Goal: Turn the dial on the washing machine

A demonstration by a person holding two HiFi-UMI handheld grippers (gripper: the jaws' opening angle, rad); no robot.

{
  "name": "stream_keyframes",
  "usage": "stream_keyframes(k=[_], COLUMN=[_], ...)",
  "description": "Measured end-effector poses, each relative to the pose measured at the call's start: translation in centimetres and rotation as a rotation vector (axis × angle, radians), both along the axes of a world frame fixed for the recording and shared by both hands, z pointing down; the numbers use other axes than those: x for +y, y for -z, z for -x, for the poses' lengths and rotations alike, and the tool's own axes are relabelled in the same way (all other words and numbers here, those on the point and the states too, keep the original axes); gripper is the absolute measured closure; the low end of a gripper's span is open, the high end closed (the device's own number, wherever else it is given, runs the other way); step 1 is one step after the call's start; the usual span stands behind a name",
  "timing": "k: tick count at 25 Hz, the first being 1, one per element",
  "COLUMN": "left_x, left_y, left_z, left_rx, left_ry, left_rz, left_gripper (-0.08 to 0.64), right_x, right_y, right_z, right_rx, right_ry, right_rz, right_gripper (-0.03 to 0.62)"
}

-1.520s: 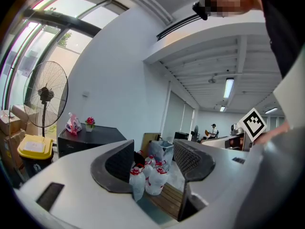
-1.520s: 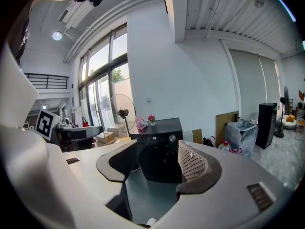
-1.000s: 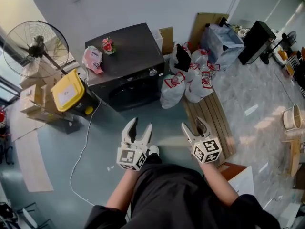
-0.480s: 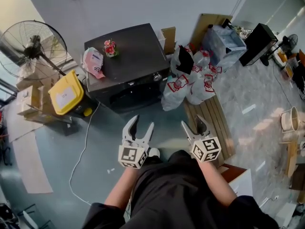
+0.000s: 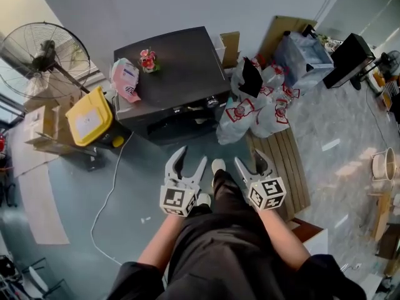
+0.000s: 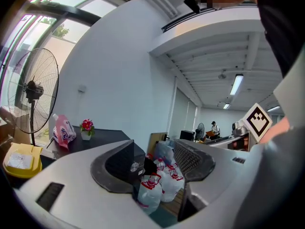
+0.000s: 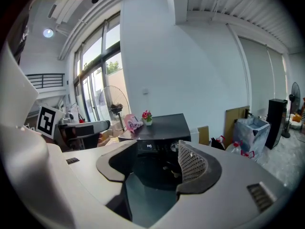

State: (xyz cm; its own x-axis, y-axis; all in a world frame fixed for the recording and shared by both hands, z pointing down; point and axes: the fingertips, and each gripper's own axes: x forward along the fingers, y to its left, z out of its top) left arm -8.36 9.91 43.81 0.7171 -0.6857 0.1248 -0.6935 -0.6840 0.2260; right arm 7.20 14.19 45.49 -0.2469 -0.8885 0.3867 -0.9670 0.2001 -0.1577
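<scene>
The black washing machine (image 5: 165, 74) stands against the far wall, and its silver dial (image 5: 212, 101) sits at the right end of the front panel. Both grippers hang in the air in front of it, well short of the panel. My left gripper (image 5: 192, 156) is open with nothing in it; in the left gripper view the dial (image 6: 135, 166) shows between its jaws. My right gripper (image 5: 250, 159) is also open and empty. In the right gripper view the dial (image 7: 174, 146) lies just left of the right jaw's ribbed pad.
A pink pouch (image 5: 125, 80) and a small flower pot (image 5: 148, 59) rest on the machine's top. Several bagged water bottles (image 5: 250, 111) crowd its right side by a wooden pallet (image 5: 281, 161). A yellow bin (image 5: 87, 116), a fan (image 5: 44, 58) and a white cable (image 5: 109, 199) lie left.
The person has stepped towards the machine, which now lies nearer the grippers. A shoe has come forward between the two grippers. Both grippers remain open.
</scene>
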Motion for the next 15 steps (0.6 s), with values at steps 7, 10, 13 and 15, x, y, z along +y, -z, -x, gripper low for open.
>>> stream_keyframes(k=[7, 10, 13, 15], left_x=[-4.3, -6.6, -8.9, -10.1], left_y=[-1.0, -1.8, -2.5, -2.6], left_z=[-2.1, -2.8, -3.6, -4.1], left_rx=[-0.037, -0.043, -0.051, -0.058], left_ry=[0.034, 0.048, 0.061, 0.069], left_rz=[0.016, 0.027, 0.032, 0.039], left_gripper=[0.322, 0.324, 0.323, 0.323], right_x=[-5.7, -8.3, -10.8, -12.2], right_y=[-2.3, -3.7, -4.9, -5.7], right_z=[-1.0, -1.5, -1.8, -1.8], right_rx=[-0.012, -0.017, -0.016, -0.014], right_ry=[0.063, 0.088, 0.118, 0.143], right_rz=[0.023, 0.044, 0.066, 0.08], right_gripper=[0.354, 0.354, 0.354, 0.354])
